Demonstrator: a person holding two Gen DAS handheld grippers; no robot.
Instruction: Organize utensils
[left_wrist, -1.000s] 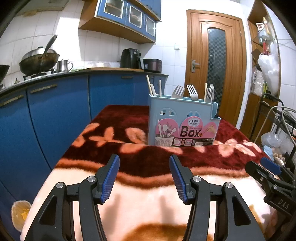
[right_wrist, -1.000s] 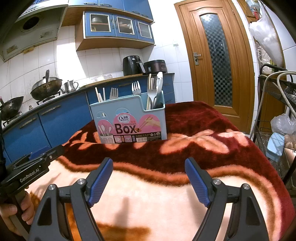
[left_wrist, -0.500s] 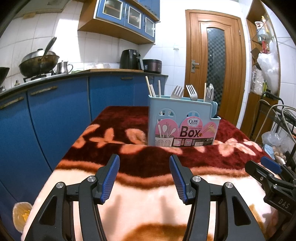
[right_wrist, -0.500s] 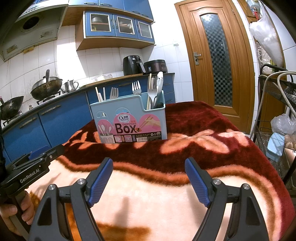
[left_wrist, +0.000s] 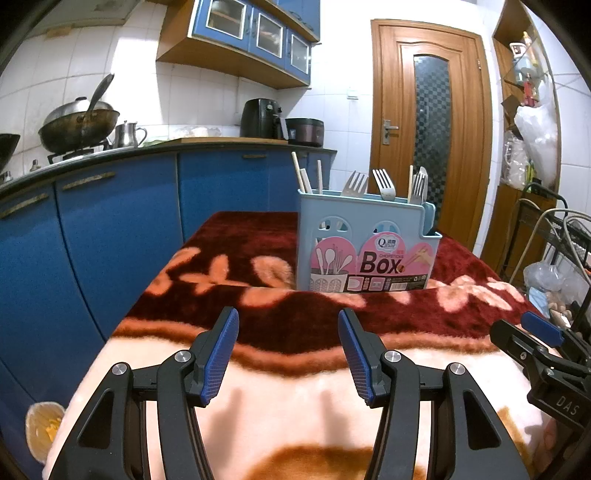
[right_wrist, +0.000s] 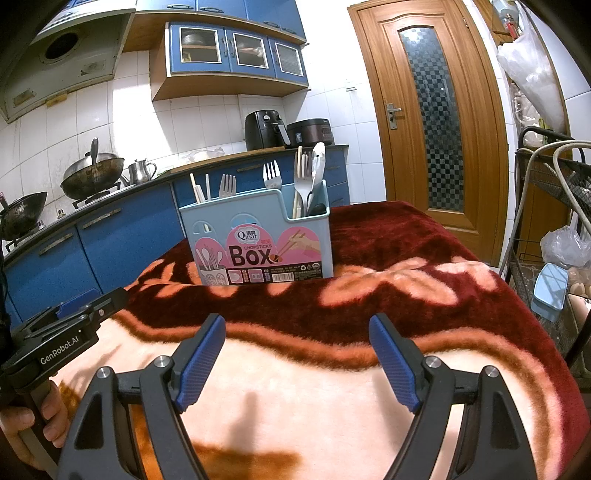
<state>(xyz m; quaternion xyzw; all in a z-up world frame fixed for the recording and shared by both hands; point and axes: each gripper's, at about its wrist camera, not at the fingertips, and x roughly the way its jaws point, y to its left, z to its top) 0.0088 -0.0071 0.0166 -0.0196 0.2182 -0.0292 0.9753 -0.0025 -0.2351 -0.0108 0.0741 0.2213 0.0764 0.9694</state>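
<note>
Both grippers sat low over the near, pale end of the tabletop, which was covered by a plush maroon-and-peach floral blanket. Left gripper: jaws apart, nothing between the blue ribbed pads. Right gripper: jaws spread wider, likewise empty. The light-blue plastic utensil caddy with the pink "Box" label stood upright on the dark red band of the blanket, well ahead of both grippers and roughly centred between them. Contents visible: pale wooden chopsticks at the caddy's left end, metal forks in the middle, and a white spoon or ladle with more sticks in the lower right-hand compartment. No loose utensil was visible on the blanket in either view, so the sorting appeared either finished or to consist of regrouping what already stood in the caddy; which one could not be told. Judgement for a next pick: approach from above, close on a single handle well clear of its neighbours, and lift straight up so the light caddy does not tip on the soft pile. The spare gripper could steady the caddy wall. Risk: handles are crowded, and a wide jaw may catch two.
</note>
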